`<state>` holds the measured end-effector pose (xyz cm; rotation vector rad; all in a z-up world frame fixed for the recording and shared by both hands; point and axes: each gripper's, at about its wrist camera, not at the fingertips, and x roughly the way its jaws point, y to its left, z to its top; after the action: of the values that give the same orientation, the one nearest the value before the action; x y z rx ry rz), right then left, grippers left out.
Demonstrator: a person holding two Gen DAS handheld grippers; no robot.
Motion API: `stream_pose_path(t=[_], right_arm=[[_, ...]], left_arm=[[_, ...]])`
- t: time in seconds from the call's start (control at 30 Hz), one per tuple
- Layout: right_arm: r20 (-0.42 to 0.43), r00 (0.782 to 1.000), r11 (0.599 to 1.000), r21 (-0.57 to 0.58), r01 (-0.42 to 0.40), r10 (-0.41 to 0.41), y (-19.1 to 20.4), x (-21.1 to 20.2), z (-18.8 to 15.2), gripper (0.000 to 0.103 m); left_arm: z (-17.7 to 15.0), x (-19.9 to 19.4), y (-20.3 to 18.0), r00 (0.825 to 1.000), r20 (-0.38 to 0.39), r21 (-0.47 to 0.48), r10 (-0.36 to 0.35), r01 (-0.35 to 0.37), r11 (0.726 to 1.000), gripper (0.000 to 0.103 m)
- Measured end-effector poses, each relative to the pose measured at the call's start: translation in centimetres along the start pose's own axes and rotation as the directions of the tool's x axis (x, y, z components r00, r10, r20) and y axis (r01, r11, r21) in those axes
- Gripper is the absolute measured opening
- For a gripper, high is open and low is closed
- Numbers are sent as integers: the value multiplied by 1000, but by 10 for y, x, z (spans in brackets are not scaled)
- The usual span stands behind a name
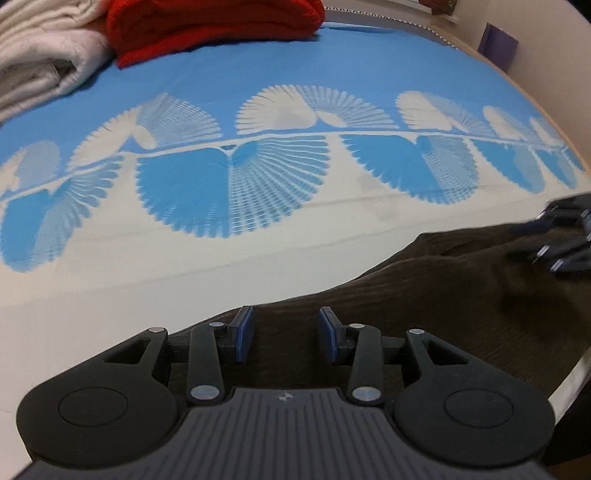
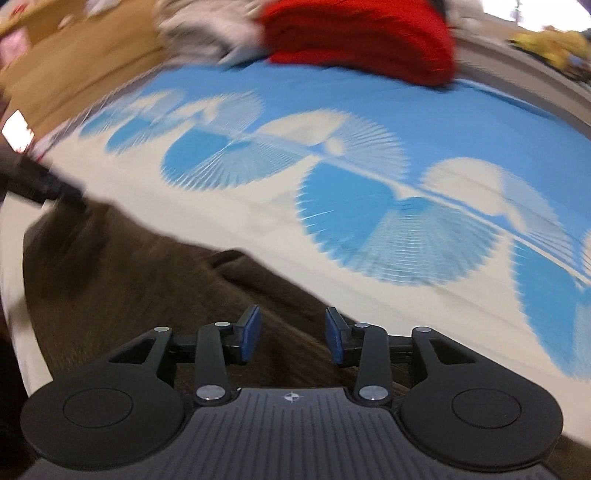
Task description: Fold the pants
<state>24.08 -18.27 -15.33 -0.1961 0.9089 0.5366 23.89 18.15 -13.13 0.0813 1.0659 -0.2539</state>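
Dark brown pants (image 1: pixel 424 295) lie crumpled on the near part of a bed, over the white band of a blue and white sheet (image 1: pixel 110 273). My left gripper (image 1: pixel 286 326) hovers over the pants' left edge, open, with nothing pinched between its blue pads. In the right wrist view, which is blurred, the same pants (image 2: pixel 129 266) spread to the lower left. My right gripper (image 2: pixel 291 326) stands open above their right edge, its pads apart and empty. The right gripper (image 1: pixel 561 236) also shows at the far right of the left wrist view, over the pants.
A folded red garment (image 1: pixel 214 26) and a cream folded one (image 1: pixel 40 55) sit at the far side of the bed. The sheet's fan pattern (image 2: pixel 369 206) stretches between them and the pants. Brown floor (image 2: pixel 74 59) lies beyond the bed's left edge.
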Motion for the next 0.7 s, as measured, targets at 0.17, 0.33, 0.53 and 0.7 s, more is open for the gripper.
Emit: stream_pose_path(t=[0.17, 0.33, 0.53, 0.7], right_arm=[[-88, 996, 996, -84, 5, -13, 10, 32, 3, 40], [-142, 989, 980, -199, 1, -30, 20, 43, 3, 8], [-20, 999, 987, -157, 36, -39, 8, 11, 16, 6], [-79, 987, 972, -204, 119, -138, 16, 26, -1, 15]], left_arm=[[9, 10, -2, 999, -3, -16, -46, 46, 999, 43], [11, 18, -21, 993, 3, 27, -116, 116, 993, 42], [12, 28, -65, 969, 34, 151, -246, 238, 959, 23], [9, 76, -91, 987, -70, 226, -144, 156, 961, 12]])
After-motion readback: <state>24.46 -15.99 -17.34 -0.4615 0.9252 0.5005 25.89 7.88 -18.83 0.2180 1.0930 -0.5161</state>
